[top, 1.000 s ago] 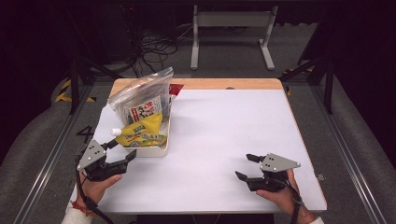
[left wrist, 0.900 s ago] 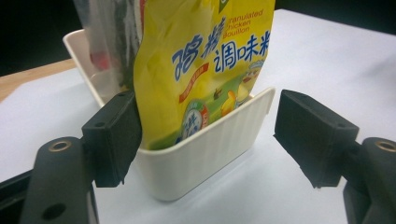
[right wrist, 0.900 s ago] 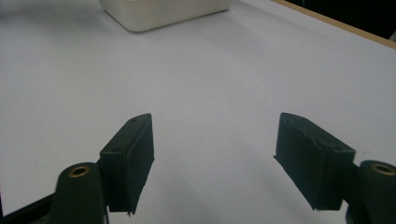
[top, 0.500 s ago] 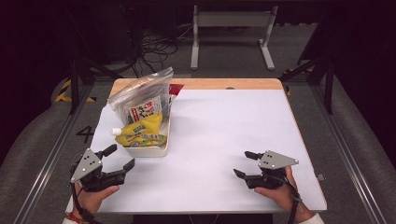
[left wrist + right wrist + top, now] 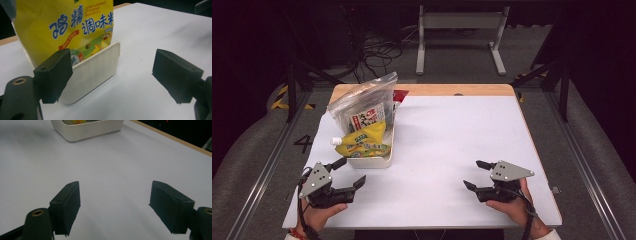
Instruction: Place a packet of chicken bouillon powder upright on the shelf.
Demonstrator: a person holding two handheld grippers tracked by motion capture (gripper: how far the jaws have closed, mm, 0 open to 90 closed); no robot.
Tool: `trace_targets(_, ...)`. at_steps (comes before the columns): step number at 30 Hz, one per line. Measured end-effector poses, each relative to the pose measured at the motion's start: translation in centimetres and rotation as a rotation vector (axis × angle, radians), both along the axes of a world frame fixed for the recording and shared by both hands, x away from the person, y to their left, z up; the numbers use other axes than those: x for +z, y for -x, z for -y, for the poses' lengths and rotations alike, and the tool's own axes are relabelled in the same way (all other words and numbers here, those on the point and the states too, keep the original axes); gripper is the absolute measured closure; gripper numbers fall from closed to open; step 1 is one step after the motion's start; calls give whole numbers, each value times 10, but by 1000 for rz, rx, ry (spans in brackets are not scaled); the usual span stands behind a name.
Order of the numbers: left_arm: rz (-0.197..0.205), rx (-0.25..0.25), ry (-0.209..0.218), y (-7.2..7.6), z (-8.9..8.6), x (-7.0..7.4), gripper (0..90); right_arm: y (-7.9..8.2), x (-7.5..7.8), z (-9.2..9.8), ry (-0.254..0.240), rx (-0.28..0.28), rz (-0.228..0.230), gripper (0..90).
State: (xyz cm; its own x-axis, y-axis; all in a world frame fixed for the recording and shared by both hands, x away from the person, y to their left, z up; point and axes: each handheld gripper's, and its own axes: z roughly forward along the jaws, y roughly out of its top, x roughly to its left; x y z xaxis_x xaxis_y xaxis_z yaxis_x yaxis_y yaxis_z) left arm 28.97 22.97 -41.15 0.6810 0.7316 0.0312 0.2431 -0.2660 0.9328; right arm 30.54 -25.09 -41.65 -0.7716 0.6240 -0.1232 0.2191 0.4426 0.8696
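Observation:
A white tray (image 5: 371,162) stands at the left of the white table and holds a yellow spouted pouch (image 5: 362,142) and a clear zip bag (image 5: 362,105) with packets inside. My left gripper (image 5: 349,172) rests near the front left corner, just in front of the tray, open and empty. In the left gripper view the yellow pouch (image 5: 75,30) leans over the tray wall (image 5: 92,72) close ahead of the open jaws. My right gripper (image 5: 476,174) sits near the front right, open with nothing between its fingers. The tray (image 5: 85,130) lies far off in the right gripper view.
The wooden table edge (image 5: 452,90) runs along the back. Beyond it stand a metal frame (image 5: 459,35) and cables on the dark floor. The wide white sheet (image 5: 452,135) lies bare between the grippers.
My left gripper has drawn back from the tray toward the front left corner. The right gripper has barely moved.

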Motion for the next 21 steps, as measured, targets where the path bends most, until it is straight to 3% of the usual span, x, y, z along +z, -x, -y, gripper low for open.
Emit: trace_targets(21, -1, -103, -54, -8, 28, -5, 178, 12, 3, 10, 63, -34, 28, 210)
